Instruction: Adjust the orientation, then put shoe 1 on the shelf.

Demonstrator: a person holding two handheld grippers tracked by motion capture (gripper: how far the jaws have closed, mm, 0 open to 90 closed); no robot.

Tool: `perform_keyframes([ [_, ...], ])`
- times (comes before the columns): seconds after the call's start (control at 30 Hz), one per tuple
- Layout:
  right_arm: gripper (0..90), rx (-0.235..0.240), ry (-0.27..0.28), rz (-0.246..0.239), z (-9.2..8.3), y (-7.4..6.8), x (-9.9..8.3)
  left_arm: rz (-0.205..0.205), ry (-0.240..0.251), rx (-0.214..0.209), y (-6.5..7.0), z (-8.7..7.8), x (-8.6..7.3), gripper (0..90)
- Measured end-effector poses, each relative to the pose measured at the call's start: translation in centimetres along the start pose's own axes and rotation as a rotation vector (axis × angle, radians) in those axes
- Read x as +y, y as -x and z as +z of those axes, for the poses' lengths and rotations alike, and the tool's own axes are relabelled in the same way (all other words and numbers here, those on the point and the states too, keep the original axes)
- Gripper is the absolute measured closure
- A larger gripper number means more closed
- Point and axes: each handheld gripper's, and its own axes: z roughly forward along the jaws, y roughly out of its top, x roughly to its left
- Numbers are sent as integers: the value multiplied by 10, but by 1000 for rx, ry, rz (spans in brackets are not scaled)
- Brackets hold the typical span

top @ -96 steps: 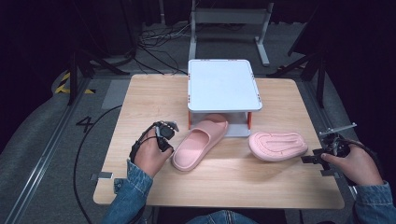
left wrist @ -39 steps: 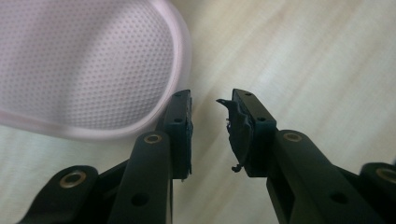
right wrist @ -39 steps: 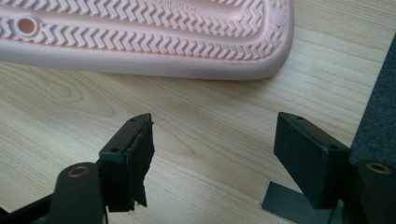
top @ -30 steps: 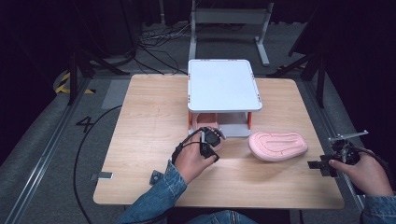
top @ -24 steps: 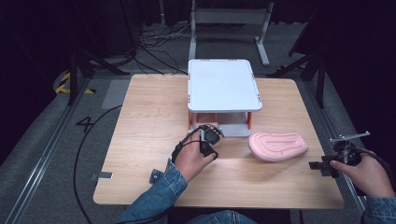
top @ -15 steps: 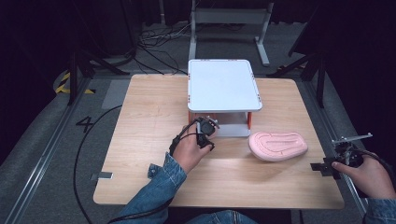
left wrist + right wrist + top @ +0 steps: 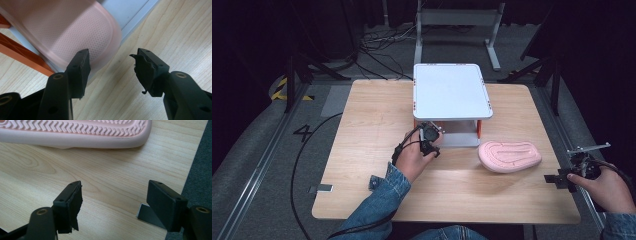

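A pink slipper (image 7: 75, 30) lies with its rounded end on the lower shelf of the white rack (image 7: 451, 90), between the rack's orange legs (image 7: 22, 55). My left gripper (image 7: 430, 134) (image 7: 110, 53) is open just in front of that end, nothing between its jaws. A second pink slipper (image 7: 510, 156) (image 7: 75, 132) lies sole up on the table to the right of the rack. My right gripper (image 7: 579, 167) (image 7: 115, 187) is held open over the table's right edge, a little short of this slipper and apart from it.
The wooden table (image 7: 372, 125) has free room left of the rack and along its front. A small metal bracket (image 7: 147, 216) sits at the right edge under my right gripper. Another bracket (image 7: 324, 188) is at the front left. Dark floor and cables surround the table.
My left gripper has pushed forward to the rack's front, and the first slipper has gone under the rack's top. The right hand has drifted slightly right; the second slipper has stayed put.
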Motion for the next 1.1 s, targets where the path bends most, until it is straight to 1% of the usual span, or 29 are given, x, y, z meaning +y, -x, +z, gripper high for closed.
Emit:
perform_keyframes([
  [0.07,292,-5,4,0,-1,0,0,-2,15,-13,2,-1,0,391],
  [0.1,292,-5,7,0,-1,0,0,4,11,-13,3,-3,0,375],
  [0.13,295,-5,9,-1,-2,0,0,2,-3,-25,4,-5,0,374],
  [0.2,309,-8,20,0,-3,0,1,29,-14,-52,7,-8,1,352],
  [0.23,319,-13,36,-1,-4,0,2,31,-18,-53,8,-10,2,345],
  [0.27,326,-10,47,0,-5,0,2,43,-30,-56,10,-15,2,345],
  [0.3,331,-8,66,8,-6,0,3,45,-29,-62,10,-17,3,339],
  [0.37,332,-5,87,11,-7,1,3,51,-30,-65,12,-27,3,337],
  [0.47,360,-9,107,42,-9,1,4,53,-46,-73,12,-39,1,323],
  [0.5,373,-4,108,54,-9,0,4,51,-46,-76,11,-45,-1,319],
  [0.53,378,11,110,82,-9,-1,4,42,-49,-81,10,-50,-3,310],
  [0.6,379,18,119,93,-8,-3,5,23,-61,-71,6,-59,-7,263],
  [0.63,377,22,118,96,-7,-4,6,21,-62,-71,3,-63,-9,261],
  [0.67,367,18,116,91,-7,-5,7,21,-62,-71,3,-63,-9,262],
  [0.7,355,12,116,91,-6,-5,9,16,-62,-71,1,-68,-11,252],
  [0.73,355,12,116,91,-6,-5,9,12,-58,-62,-3,-74,-14,252],
  [0.8,352,-2,98,102,-3,-6,11,-2,-42,-61,-11,-83,-22,222],
  [0.87,352,-5,82,116,-1,-7,12,-14,-38,-64,-19,-91,-28,216],
  [0.93,359,-12,79,130,0,-6,15,-36,-31,-55,-30,-97,-36,214],
  [1.0,371,-26,77,144,-1,-6,17,-69,-29,-31,-42,-103,-47,196],
  [1.03,371,-33,78,150,-1,-6,18,-89,-31,-26,-47,-105,-52,192],
  [1.07,371,-30,77,155,-1,-5,20,-100,-32,-14,-51,-107,-57,193],
  [1.1,371,-29,77,161,-1,-5,22,-111,-36,-11,-54,-108,-61,193],
])
